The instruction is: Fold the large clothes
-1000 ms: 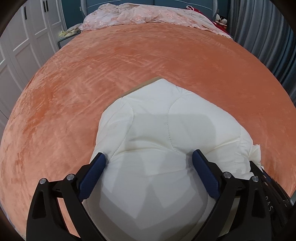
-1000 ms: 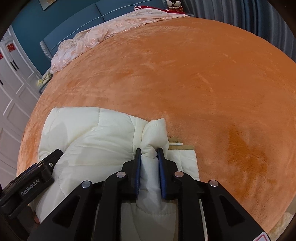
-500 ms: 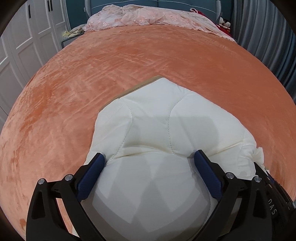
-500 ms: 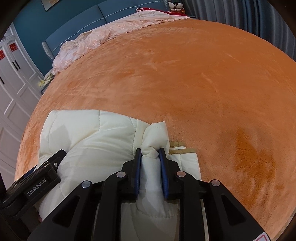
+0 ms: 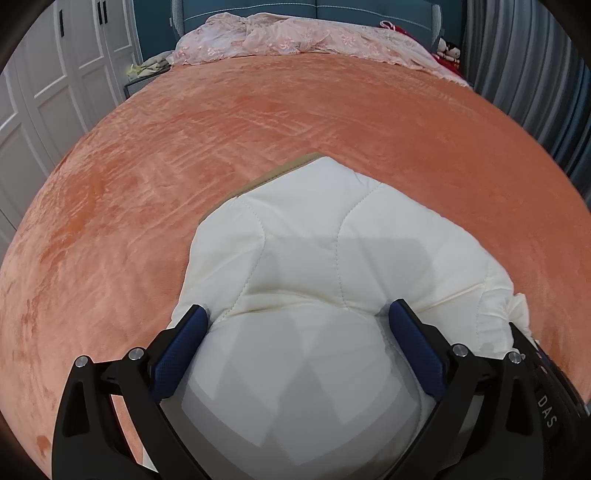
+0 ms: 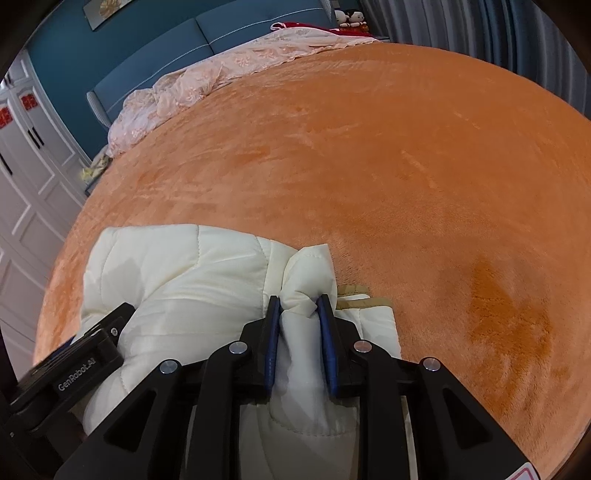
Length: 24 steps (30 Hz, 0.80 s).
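Left wrist view: a cream quilted jacket (image 5: 332, 258), puffy and stitched into curved panels, lies bundled on an orange plush bedspread (image 5: 184, 166). A tan trim edge shows at its far corner. The left gripper (image 5: 297, 319) stands wide open, its blue-padded fingers (image 5: 184, 339) set on either side of a rounded bulge of the padding; the pads touch or nearly touch the fabric, but nothing is pinched between them. The jacket fills the space between and ahead of the fingers, with the bulge spilling toward the camera. At the far end of the bed lie a pink lace coverlet (image 5: 295, 44) and a blue upholstered headboard (image 5: 369, 5); white panelled wardrobe doors (image 5: 55, 85) stand at the left, grey curtains (image 5: 535, 74) at the right.

Right wrist view: the same jacket (image 6: 177, 273) sits at the lower left of the bedspread (image 6: 369, 166), smooth-shelled with a slight sheen and soft creases. The right gripper (image 6: 299, 301) is nearly closed, its narrow blue pads clamping a gathered fold of the cream fabric, which puckers up above the fingertips. Just right of the grip, tan trim borders a flat layer resting on the plush pile. The left gripper's black body (image 6: 74, 362) rests against the jacket at the far left.
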Tool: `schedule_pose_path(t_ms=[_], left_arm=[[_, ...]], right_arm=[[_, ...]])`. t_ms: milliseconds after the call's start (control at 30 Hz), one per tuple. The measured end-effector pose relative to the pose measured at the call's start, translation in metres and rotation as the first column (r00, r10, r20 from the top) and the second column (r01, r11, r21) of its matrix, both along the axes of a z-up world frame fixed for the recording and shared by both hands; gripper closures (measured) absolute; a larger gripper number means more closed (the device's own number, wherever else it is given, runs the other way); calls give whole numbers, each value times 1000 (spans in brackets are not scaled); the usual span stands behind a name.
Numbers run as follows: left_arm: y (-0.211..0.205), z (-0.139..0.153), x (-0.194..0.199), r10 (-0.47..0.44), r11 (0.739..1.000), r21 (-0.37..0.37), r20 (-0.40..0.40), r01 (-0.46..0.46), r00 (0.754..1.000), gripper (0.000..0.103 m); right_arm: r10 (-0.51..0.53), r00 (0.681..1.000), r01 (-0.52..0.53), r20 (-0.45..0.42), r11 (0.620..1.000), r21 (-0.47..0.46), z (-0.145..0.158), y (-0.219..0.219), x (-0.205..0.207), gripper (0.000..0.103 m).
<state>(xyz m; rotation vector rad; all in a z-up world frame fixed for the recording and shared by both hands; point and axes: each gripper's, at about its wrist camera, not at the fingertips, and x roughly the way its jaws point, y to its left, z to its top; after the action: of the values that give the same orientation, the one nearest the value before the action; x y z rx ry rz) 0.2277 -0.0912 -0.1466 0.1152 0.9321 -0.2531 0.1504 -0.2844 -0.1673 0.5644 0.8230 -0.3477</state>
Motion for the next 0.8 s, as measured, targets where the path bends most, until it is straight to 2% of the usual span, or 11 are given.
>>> schedule_pose_path(t_ms=[67, 133, 200, 267, 333, 433, 533, 667, 733, 800], left_arm=[[8, 9, -4, -8, 1000, -23, -12, 8, 1000, 7], [19, 23, -11, -9, 999, -34, -18, 8, 1000, 7], [35, 33, -20, -1, 998, -58, -44, -1, 999, 7], [57, 37, -26, -6, 992, -125, -107, -8, 994, 7], [79, 36, -31, 0, 982, -186, -167, -31, 986, 7], [110, 27, -38, -15, 948, -311, -262, -70, 965, 7], [121, 16, -42, -42, 925, -371, -305, -78, 951, 7], [124, -3, -45, -95, 883, -460, -366, -91, 926, 5], [123, -8, -45, -95, 872, -480, -368, -101, 925, 5], [121, -8, -45, -95, 872, -480, -362, -98, 927, 5]], right_arm=[[-21, 1000, 22, -10, 999, 37, 15, -5, -12, 72], [-29, 999, 28, 17, 998, 52, 30, -9, -29, 47], [-14, 999, 12, 36, 998, 64, 42, -11, -49, 38], [17, 1000, -18, 18, 996, 83, 45, -14, -62, 33], [49, 999, -46, -18, 988, 150, 39, -18, -73, 33], [77, 997, -68, -21, 958, 279, 25, -22, -85, 31], [86, 996, -73, -14, 913, 402, 7, -25, -88, 29], [77, 997, -78, 25, 825, 560, -19, -29, -86, 27], [81, 996, -92, 45, 787, 610, -27, -26, -83, 26], [101, 994, -112, 51, 797, 594, -27, -20, -77, 28]])
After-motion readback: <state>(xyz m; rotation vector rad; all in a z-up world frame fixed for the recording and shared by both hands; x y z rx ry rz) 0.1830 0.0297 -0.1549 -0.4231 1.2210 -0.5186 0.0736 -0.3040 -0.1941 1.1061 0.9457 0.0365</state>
